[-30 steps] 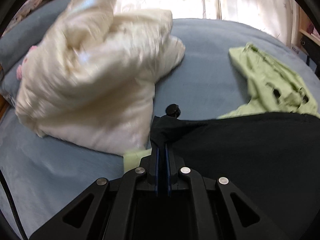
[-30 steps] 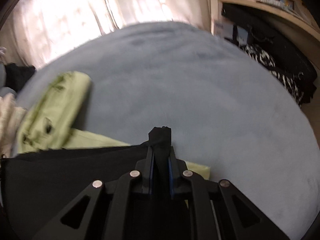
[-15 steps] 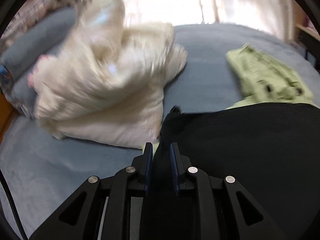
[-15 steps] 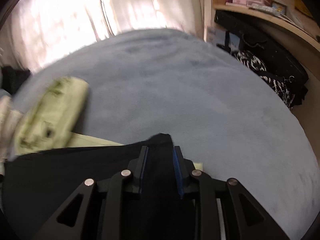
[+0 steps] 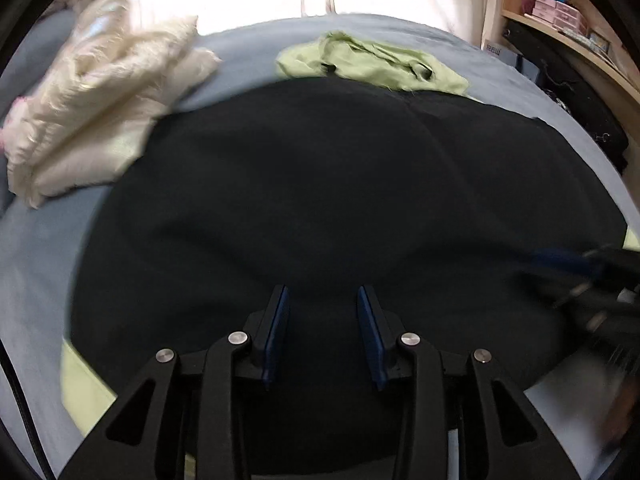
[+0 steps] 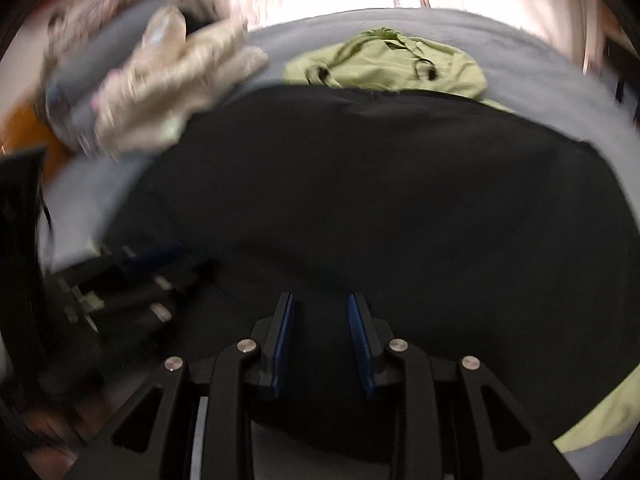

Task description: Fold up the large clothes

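A large black garment [image 5: 320,184] lies spread flat on the blue-grey bed, also filling the right wrist view [image 6: 380,184]. My left gripper [image 5: 322,296] hovers over its near edge. Its jaws are opening, and the blue pads [image 5: 276,328] press on nothing. My right gripper [image 6: 320,300] is open above the same near edge, with only flat cloth behind the gap. Each gripper shows as a blur in the other's view: right gripper [image 5: 580,276], left gripper [image 6: 132,276]. A light green garment [image 5: 372,64] pokes out from under the black one's far edge [image 6: 392,64].
A cream fluffy garment [image 5: 96,108] lies bunched at the far left of the bed [image 5: 36,264]. A strip of green cloth [image 5: 76,376] shows at the black garment's near left. Wooden shelves [image 5: 568,8] with boxes and dark bags stand beyond the bed's right side. Bright curtains hang behind.
Both grippers were shut on corners of the black garment; they have let go, opened and drawn back toward the near edge. The garment now lies flat over the green one.
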`<act>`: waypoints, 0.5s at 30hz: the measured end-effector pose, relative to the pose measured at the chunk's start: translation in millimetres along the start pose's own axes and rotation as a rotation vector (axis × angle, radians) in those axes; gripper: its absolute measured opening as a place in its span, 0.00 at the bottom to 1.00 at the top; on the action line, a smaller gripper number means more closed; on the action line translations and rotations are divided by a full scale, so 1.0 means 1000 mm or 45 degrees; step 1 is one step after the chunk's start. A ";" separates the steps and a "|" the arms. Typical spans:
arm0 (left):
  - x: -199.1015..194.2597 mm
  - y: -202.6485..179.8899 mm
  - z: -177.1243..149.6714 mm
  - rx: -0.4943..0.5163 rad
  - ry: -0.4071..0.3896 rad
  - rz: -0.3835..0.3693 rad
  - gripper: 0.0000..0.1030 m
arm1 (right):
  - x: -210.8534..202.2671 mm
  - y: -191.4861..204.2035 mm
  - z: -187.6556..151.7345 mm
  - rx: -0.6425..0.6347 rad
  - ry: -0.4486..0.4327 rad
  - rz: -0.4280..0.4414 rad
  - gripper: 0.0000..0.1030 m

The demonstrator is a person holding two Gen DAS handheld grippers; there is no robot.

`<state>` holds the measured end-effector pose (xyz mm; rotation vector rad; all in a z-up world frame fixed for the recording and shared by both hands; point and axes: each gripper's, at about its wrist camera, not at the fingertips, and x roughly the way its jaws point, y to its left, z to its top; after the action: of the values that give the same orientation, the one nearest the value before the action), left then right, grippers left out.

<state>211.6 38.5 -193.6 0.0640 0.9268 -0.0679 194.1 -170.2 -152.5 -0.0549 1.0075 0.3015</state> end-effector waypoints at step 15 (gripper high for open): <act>-0.026 0.071 0.028 -0.139 -0.027 0.016 0.34 | -0.051 -0.101 0.012 0.420 -0.046 -0.088 0.27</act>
<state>224.4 107.5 -153.6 -0.0319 0.9072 -0.0059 206.5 -276.3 -112.7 0.2135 1.0061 0.0708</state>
